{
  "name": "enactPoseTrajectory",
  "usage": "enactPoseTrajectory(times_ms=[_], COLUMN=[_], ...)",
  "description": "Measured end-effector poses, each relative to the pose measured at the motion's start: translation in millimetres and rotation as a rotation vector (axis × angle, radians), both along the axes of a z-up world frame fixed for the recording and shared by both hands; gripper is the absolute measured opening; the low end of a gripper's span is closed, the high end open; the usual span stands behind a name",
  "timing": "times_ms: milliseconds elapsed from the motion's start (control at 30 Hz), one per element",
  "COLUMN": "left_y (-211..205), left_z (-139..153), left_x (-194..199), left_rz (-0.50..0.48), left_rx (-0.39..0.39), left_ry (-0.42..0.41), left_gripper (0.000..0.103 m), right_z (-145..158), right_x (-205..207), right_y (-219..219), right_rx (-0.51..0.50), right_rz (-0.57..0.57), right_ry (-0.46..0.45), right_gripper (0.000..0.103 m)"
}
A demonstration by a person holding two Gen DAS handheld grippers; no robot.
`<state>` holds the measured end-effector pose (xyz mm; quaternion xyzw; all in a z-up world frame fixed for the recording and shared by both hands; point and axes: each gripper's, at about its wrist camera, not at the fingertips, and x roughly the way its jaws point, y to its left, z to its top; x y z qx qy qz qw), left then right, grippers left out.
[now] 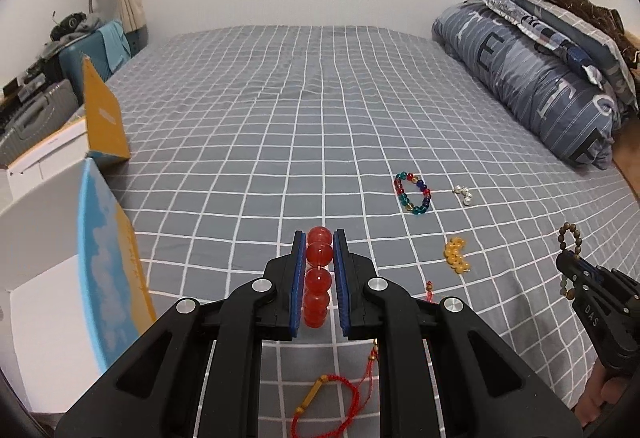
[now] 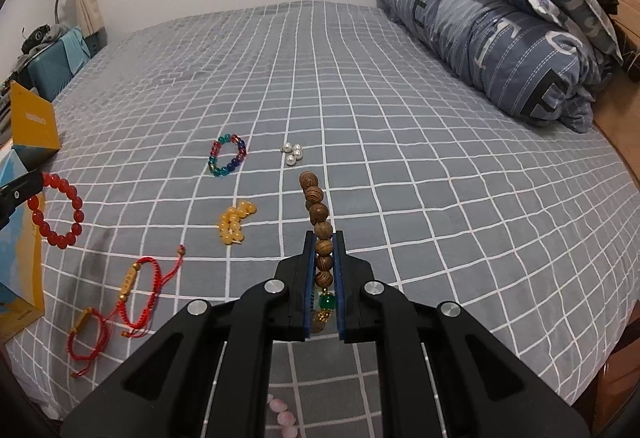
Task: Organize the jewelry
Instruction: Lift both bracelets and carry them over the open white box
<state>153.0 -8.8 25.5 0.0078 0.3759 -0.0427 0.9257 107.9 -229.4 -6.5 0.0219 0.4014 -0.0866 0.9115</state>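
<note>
- Left gripper (image 1: pixel 320 238) clamped on a red bead bracelet (image 1: pixel 319 270): beads lined up between the blue pads, one bead poking past the tips, whole loop lifted clear of the bed (image 1: pixel 320 98).
- Right gripper (image 2: pixel 323 238) pinching a brown wooden bead bracelet (image 2: pixel 318 214): wooden beads plus a green bead and a gold charm squeezed between the pads, the rest of the strand arching up beyond the tips.
- Still lying on the checked sheet: multicoloured glass bracelet (image 2: pixel 227 155) and small pearl cluster (image 2: pixel 292 153) side by side toward the middle; yellow bead bracelet (image 2: pixel 235 222) nearer the front; two red cord bracelets (image 2: pixel 128 298) close to the front left edge; pink beads (image 2: pixel 282 412) at the very front edge.
- Open box with yellow and blue flaps (image 1: pixel 104 118) at the bed's left edge; contents not visible.
</note>
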Motion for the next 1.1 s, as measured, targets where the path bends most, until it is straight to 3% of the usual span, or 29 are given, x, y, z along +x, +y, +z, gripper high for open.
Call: enactPoseTrajectory(times_ms=[600,833,1100], left_y=[36,73,146], left_z=[61,81,97], left_x=[-58,-75,-99], left_rz=[0.056,0.133,0.272], left_rx=[0.006,0.009,0.000], left_ry=[-0.097,-0.120,-0.129], left_gripper=[0.013,0.013,0.013], right_z=[45,67,83], right_x=[-27,-28,-19], right_y=[29,68,148], right_rx=[0.004,-0.019,-0.027], right_rz=[0.066,0.109,0.225], right_ry=[-0.061,-0.099,-0.113], right_gripper=[0.007,0.007,0.007])
